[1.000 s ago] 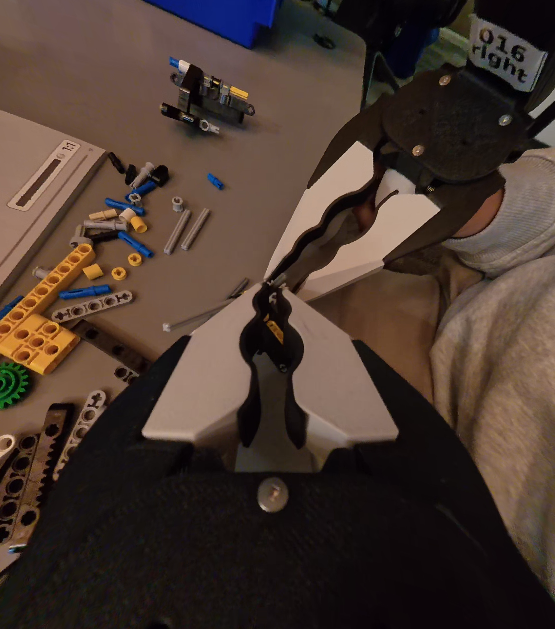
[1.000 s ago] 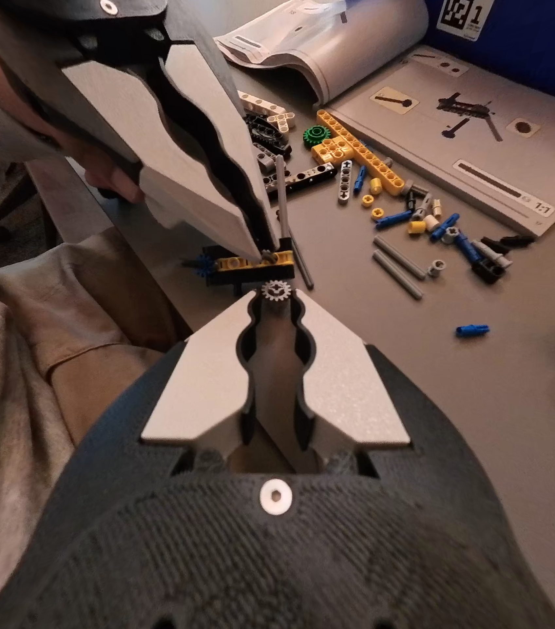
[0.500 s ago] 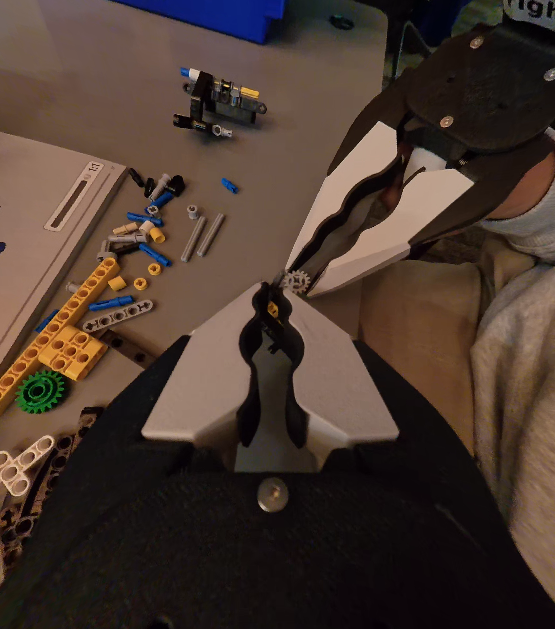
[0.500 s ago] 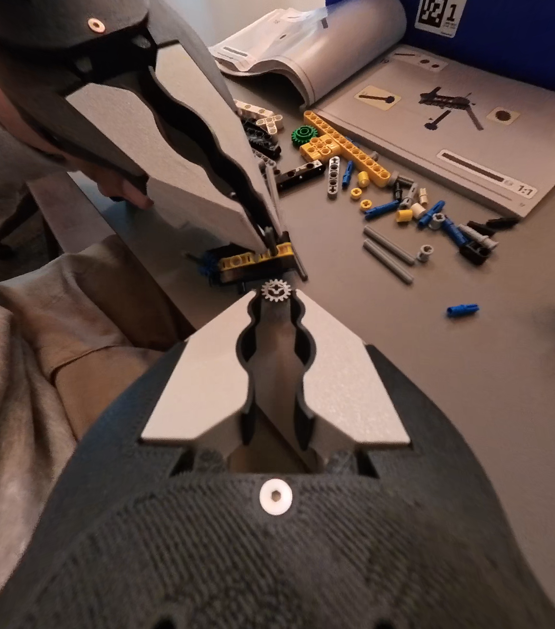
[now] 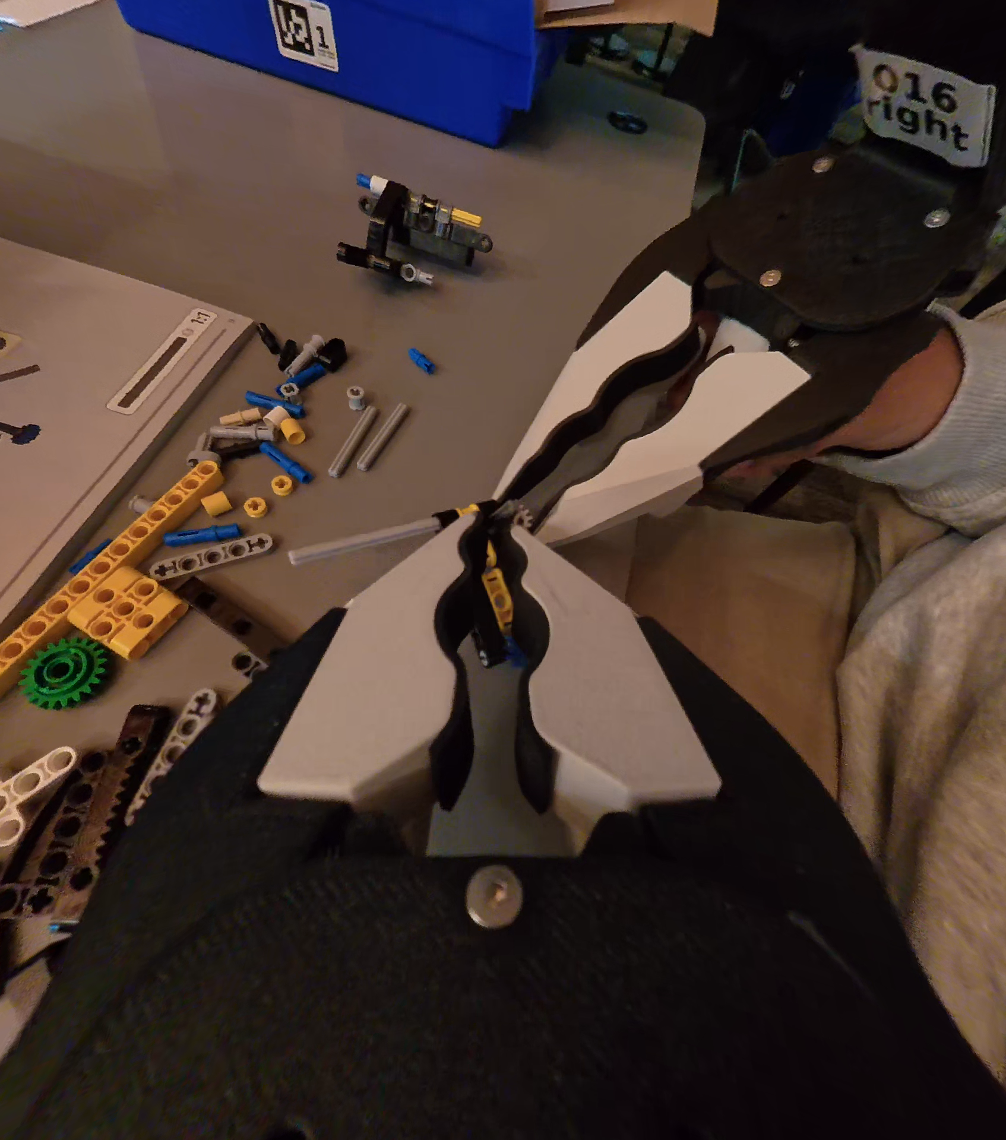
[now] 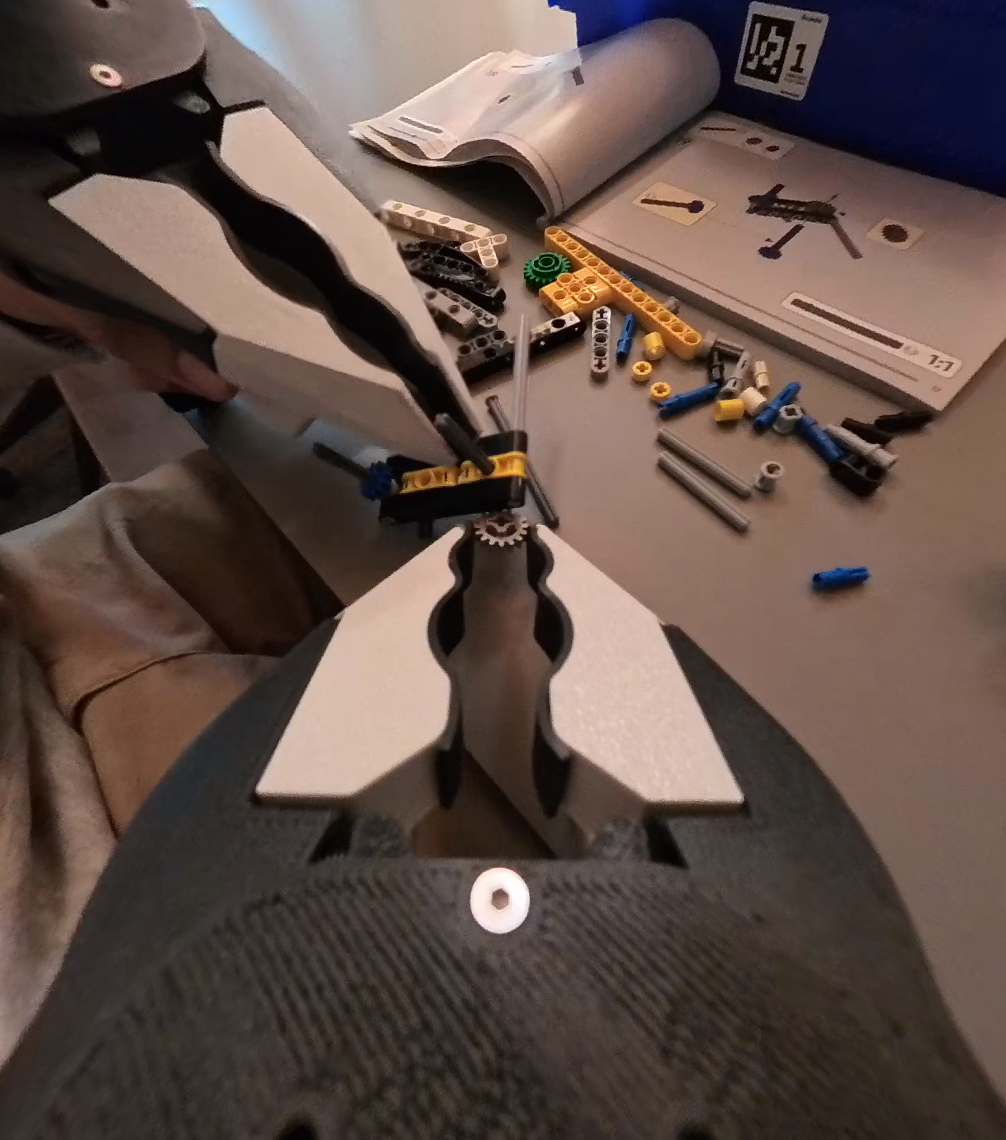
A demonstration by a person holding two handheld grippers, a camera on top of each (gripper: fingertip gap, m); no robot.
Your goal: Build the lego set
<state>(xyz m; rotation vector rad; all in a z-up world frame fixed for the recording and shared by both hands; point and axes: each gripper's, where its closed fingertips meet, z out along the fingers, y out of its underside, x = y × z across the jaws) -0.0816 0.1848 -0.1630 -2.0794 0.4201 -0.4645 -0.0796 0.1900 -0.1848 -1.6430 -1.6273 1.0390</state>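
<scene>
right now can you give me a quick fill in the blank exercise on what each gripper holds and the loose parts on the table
1. The right gripper pinches a small grey ____ between its fingers.
2. The left gripper grips a black and ____ assembly with a long grey axle through it.
3. The loose gear lying at the end of the long yellow beam is ____.
4. The bin at the far edge of the table is ____.

Missing words: gear; yellow; green; blue

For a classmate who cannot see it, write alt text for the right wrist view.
The right gripper pinches a small grey gear just below a yellow-and-black Lego assembly held by the left gripper. Loose Lego parts and an open instruction booklet lie on the grey table.
</scene>
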